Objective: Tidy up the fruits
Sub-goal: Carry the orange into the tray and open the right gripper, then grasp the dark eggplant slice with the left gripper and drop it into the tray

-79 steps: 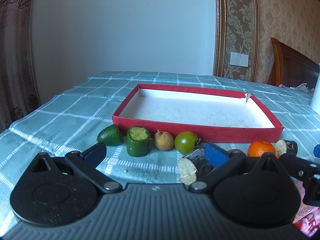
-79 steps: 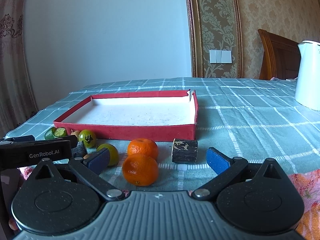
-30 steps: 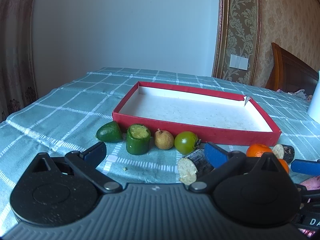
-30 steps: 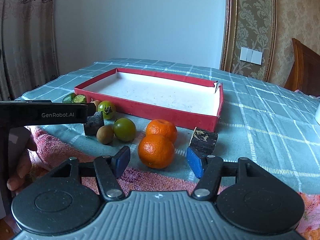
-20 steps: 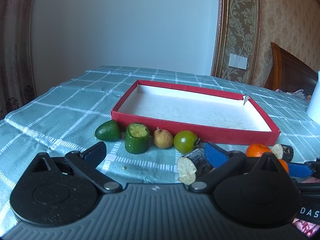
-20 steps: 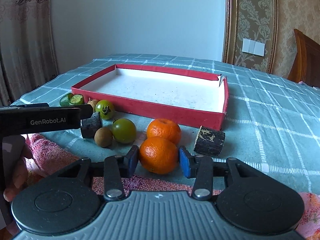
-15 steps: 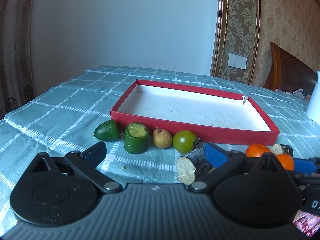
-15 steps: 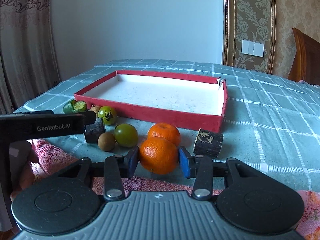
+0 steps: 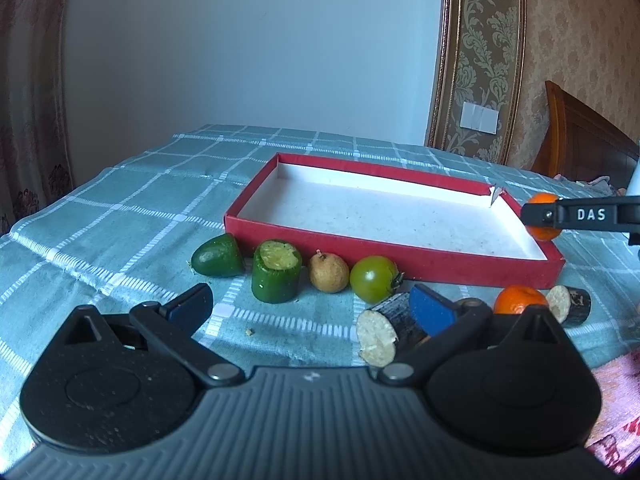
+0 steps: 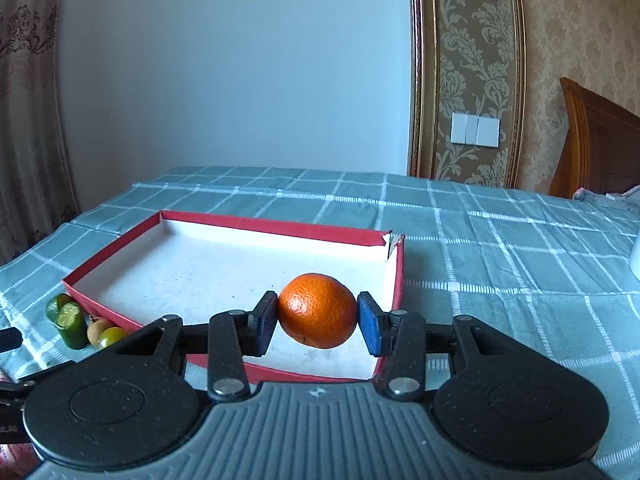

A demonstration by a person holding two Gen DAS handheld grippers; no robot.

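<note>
A teal checked tablecloth (image 9: pixel 120 216) covers the table. Along the near wall of the red box (image 9: pixel 384 258) lie green fruit pieces, a brown fruit and a green tomato (image 9: pixel 374 279). The left gripper (image 9: pixel 310 306) hangs spread wide, holding nothing. The right gripper (image 10: pixel 317 320) is clamped on an orange (image 10: pixel 317 310), raised over the box's bare white floor near its right wall

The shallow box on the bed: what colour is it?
Red outside, white inside box; clearest in the right wrist view.

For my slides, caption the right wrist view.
Right gripper holds an orange above the red tray.
</note>
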